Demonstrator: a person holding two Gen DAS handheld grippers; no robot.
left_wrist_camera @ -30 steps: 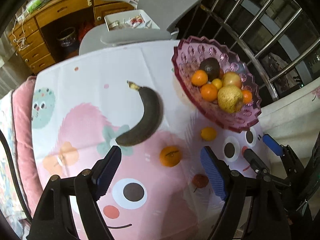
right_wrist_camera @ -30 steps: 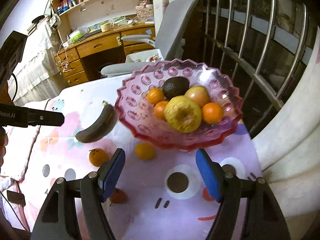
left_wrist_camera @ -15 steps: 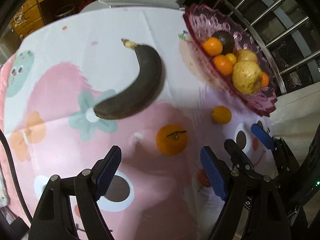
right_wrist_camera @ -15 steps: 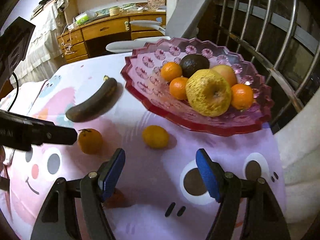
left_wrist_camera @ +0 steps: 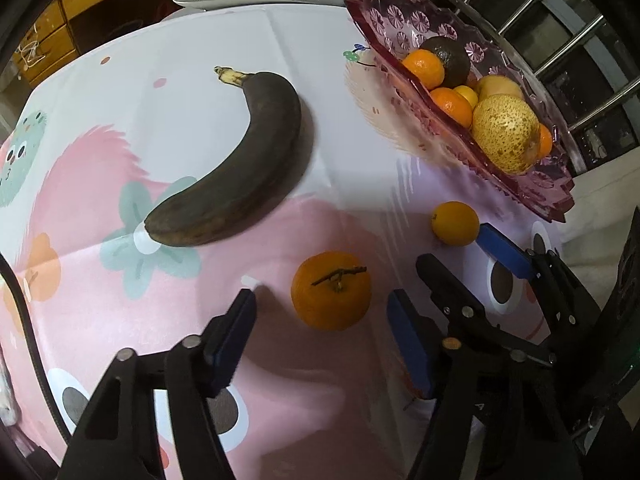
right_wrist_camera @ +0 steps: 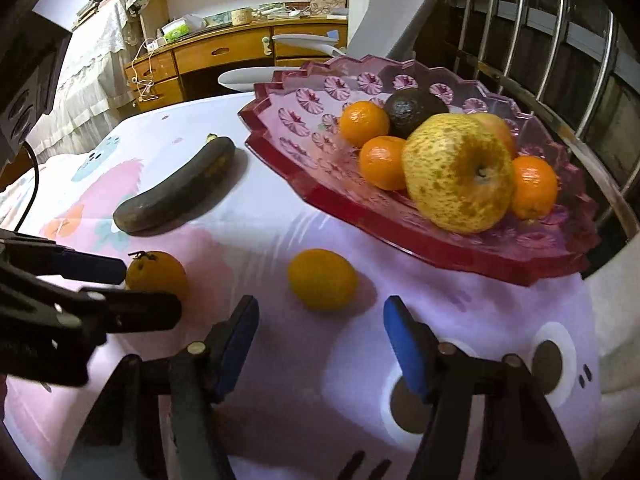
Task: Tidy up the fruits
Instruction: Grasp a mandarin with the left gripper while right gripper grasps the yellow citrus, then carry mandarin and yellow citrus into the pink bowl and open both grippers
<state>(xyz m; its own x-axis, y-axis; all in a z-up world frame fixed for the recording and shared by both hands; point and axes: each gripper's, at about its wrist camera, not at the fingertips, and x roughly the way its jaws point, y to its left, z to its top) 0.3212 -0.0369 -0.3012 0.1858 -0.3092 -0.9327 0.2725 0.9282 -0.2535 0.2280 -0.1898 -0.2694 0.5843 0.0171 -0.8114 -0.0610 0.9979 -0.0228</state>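
A stemmed orange mandarin (left_wrist_camera: 331, 295) lies on the cartoon tablecloth just ahead of my open left gripper (left_wrist_camera: 322, 342), level with its fingertips. It also shows in the right wrist view (right_wrist_camera: 157, 274). A small yellow-orange citrus (right_wrist_camera: 322, 280) lies just ahead of my open right gripper (right_wrist_camera: 320, 344); it also shows in the left wrist view (left_wrist_camera: 455, 223). A blackened banana (left_wrist_camera: 240, 160) lies farther back on the cloth. A pink glass bowl (right_wrist_camera: 404, 224) holds oranges, an avocado, a spotted yellow pear and another fruit.
The right gripper's fingers (left_wrist_camera: 504, 254) reach in at the right of the left wrist view. A grey chair (right_wrist_camera: 384, 28), a wooden desk (right_wrist_camera: 216, 56) and a metal railing (right_wrist_camera: 560, 40) stand behind the table. The table's right edge lies past the bowl.
Both grippers have come down and forward toward the cloth. The mandarin now sits level with the left fingertips, and the small citrus sits close ahead of the right fingers. No fruit has moved.
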